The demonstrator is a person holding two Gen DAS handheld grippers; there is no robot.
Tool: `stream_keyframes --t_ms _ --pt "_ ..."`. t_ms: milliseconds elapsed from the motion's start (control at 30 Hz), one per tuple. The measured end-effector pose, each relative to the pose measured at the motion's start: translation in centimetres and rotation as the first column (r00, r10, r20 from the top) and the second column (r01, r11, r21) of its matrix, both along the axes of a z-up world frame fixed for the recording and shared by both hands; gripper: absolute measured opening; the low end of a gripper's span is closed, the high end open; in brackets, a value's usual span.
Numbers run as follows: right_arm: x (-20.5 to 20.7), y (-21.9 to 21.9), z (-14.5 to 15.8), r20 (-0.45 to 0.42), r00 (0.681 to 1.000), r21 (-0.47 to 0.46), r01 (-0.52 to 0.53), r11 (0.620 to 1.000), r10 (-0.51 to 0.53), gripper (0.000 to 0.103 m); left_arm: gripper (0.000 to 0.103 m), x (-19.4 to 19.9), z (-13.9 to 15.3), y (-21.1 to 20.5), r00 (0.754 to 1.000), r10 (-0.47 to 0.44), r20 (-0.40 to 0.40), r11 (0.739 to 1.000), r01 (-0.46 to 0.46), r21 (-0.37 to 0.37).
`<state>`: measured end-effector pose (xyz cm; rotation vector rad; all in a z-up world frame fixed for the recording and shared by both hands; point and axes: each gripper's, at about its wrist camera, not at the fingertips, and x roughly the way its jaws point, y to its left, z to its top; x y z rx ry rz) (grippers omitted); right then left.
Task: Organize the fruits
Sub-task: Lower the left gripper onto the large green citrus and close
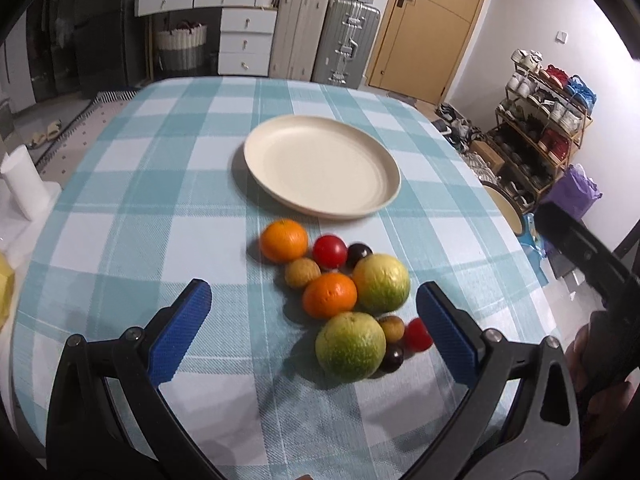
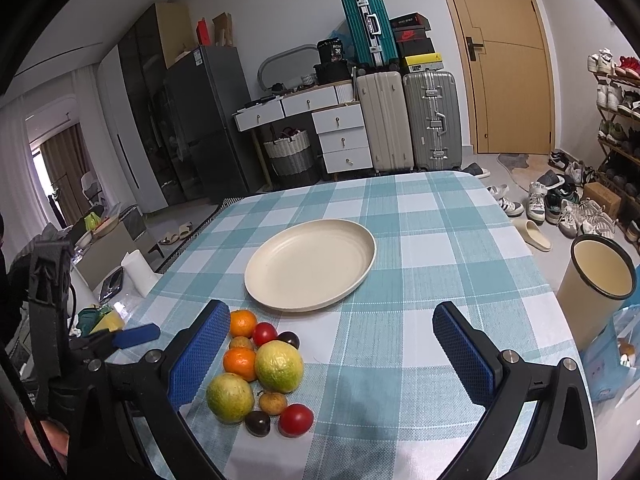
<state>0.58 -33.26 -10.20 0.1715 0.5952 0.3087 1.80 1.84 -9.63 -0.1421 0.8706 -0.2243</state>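
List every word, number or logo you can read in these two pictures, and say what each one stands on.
"36": on the black container atop the drawer unit; the line above it is too blurred to read.
Swoosh logo, no words: on the red-and-black shoebox.
Labels on the yellow box and the fridge: too small to read.

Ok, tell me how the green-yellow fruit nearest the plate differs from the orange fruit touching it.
The green-yellow fruit is clearly bigger than the orange fruit. Its skin is pale yellow-green and mottled, while the orange fruit is a uniform bright orange. It sits on the right of the cluster in the left wrist view; the orange fruit sits to its left. Both are round, rest on the checked tablecloth, and neither is on the plate yet.
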Motion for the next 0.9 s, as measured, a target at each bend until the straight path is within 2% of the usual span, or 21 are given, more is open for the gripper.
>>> stream_keyframes --t_ms 233,400,633,800,900 --pt "0.4 0.1 -0.6 -0.024 1.000 0.003 -0.008 1.000 0.008 0.103 0.102 0.4 -2.8 -0.3 0.997 -0.033 -0.075 0.999 0.031 -0.027" --pt "0.5 0.1 -0.8 -0.028 1.000 0.002 -0.009 1.000 0.009 0.103 0.096 0.7 -4.4 -0.6 0.992 -0.057 -0.116 0.997 0.051 -0.052" --pt "0.7 0.2 -1.3 -0.037 0.999 -0.001 -0.006 1.000 0.006 0.103 0.081 0.9 -5.5 -1.0 0.986 -0.084 -0.145 0.995 0.075 -0.069" --pt "0.7 0.2 -1.5 -0.043 0.999 -0.002 -0.007 1.000 0.007 0.103 0.071 1.3 -5.9 -0.9 0.980 -0.115 -0.160 0.987 0.095 -0.130" --pt "0.8 0.2 -1.6 -0.054 0.998 0.023 -0.023 0.999 0.024 0.103 0.052 1.1 -6.1 -1.0 0.975 -0.147 -0.169 0.978 0.118 -0.173"
